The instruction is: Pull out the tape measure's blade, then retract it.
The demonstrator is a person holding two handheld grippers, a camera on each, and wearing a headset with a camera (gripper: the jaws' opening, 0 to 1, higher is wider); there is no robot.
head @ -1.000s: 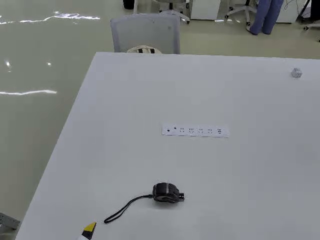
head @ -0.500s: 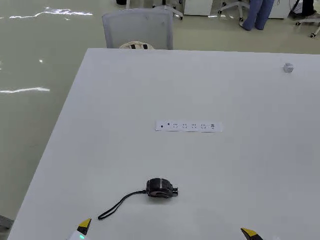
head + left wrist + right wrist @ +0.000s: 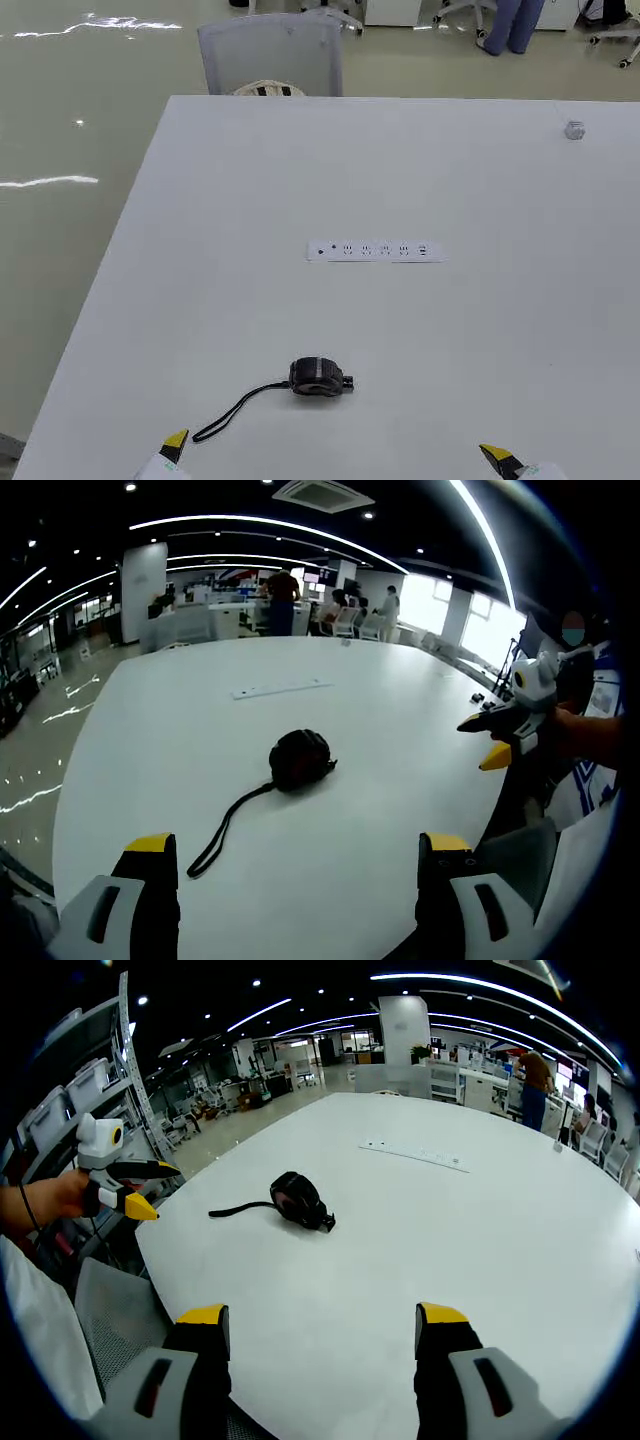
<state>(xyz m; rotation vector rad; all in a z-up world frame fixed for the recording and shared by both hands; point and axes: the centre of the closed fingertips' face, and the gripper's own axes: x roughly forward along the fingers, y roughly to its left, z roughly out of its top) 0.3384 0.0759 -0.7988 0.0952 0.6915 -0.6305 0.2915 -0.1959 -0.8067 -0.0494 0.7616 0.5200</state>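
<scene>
A black tape measure [image 3: 319, 377] lies on the white table [image 3: 400, 180] near its front edge, its black wrist strap [image 3: 232, 413] trailing to the left. Its blade is wound in. The same tape measure [image 3: 299, 757] sits ahead of my left gripper [image 3: 295, 855], whose jaws stand wide apart and empty. My right gripper [image 3: 322, 1325] is open too, with the tape measure [image 3: 301, 1200] some way in front of it. In the head view a yellow fingertip [image 3: 175, 441] of the left gripper and a fingertip [image 3: 495, 455] of the right one show at the bottom edge.
A white power strip [image 3: 373, 250] lies flat in the middle of the table. A small grey object [image 3: 574, 130] rests at the far right. A grey chair [image 3: 270, 57] stands at the table's far edge. A person [image 3: 508, 25] stands far behind.
The head camera has shifted, so the whole scene slid. Both grippers' yellow tips have come up into the bottom of the view. The tape measure has not moved on the table.
</scene>
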